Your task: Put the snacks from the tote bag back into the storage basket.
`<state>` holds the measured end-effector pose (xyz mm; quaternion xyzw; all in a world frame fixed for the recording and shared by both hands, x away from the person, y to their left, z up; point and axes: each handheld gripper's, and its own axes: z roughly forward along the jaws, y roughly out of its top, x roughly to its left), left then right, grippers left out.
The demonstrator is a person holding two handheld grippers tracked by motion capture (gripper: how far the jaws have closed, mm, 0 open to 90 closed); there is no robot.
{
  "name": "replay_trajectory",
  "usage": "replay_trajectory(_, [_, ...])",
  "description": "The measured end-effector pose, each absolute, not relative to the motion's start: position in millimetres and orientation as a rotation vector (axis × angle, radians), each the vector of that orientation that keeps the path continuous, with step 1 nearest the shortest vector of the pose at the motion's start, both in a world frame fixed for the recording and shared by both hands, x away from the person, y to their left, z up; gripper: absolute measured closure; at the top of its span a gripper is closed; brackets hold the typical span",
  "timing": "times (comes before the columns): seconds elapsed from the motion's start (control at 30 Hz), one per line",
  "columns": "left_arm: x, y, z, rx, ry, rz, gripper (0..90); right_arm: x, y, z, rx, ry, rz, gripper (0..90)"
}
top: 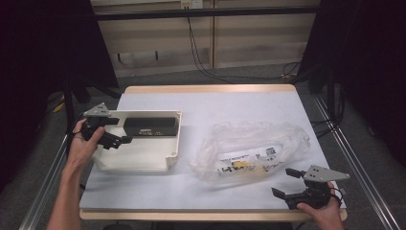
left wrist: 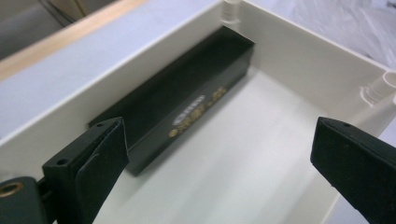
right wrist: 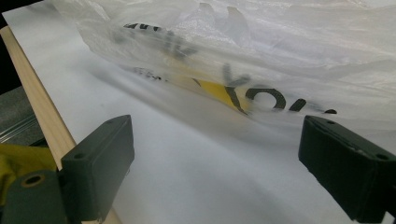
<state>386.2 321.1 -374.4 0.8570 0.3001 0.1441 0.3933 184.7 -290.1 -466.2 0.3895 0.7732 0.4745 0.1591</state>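
A long black box (top: 149, 127) lies along the far wall of a shallow cream tray (top: 139, 160) on the left of the table. My left gripper (top: 122, 130) hovers over the tray's left end with its jaws wide open and nothing between them. In the left gripper view the black box (left wrist: 187, 102) sits against the tray wall (left wrist: 303, 60), beyond the left gripper (left wrist: 219, 154). A crumpled clear plastic bag (top: 253, 148) with black and yellow print lies right of the tray. My right gripper (top: 283, 182) stands open near the front right corner, just short of the bag (right wrist: 261, 51), and the right gripper (right wrist: 215, 163) holds nothing.
The table carries a white sheet (top: 215, 105) with a wooden edge (right wrist: 37, 107) close beside the right gripper. Metal rails run along both sides of the table. Cables hang at the back over the floor.
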Motion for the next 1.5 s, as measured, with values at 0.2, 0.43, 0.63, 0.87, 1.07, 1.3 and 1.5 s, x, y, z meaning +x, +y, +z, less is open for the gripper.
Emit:
replay_trajectory(0.2, [366.6,347.0,-372.8,2.109,0.837,0.45,4.0,185.0,-289.9,-466.3,1.112,2.209,1.357,9.9])
replay_trajectory(0.43, [338.2,352.0,-381.0,2.078,0.884,0.502,3.6,185.4,-289.2,-466.5,1.12,2.211,1.356,10.0])
replay_trajectory(0.63, [312.1,348.2,-387.5,2.062,0.884,0.508,2.7,184.3,-290.1,-466.0,1.118,2.207,1.356,10.0])
replay_trajectory(0.87, [290.2,333.8,-400.2,2.031,0.964,0.54,2.8,184.1,-291.5,-465.4,1.119,2.199,1.357,10.0])
replay_trajectory(1.07, [276.3,315.3,-408.3,1.982,0.987,0.555,3.2,183.5,-291.0,-464.9,1.116,2.199,1.357,10.0])
replay_trajectory(1.3, [267.1,285.6,-413.7,1.973,0.96,0.547,3.0,182.9,-291.8,-465.1,1.117,2.195,1.36,10.0])
replay_trajectory(1.5, [266.5,261.6,-423.5,1.984,0.961,0.522,4.4,181.4,-292.2,-465.1,1.118,2.197,1.355,10.0])
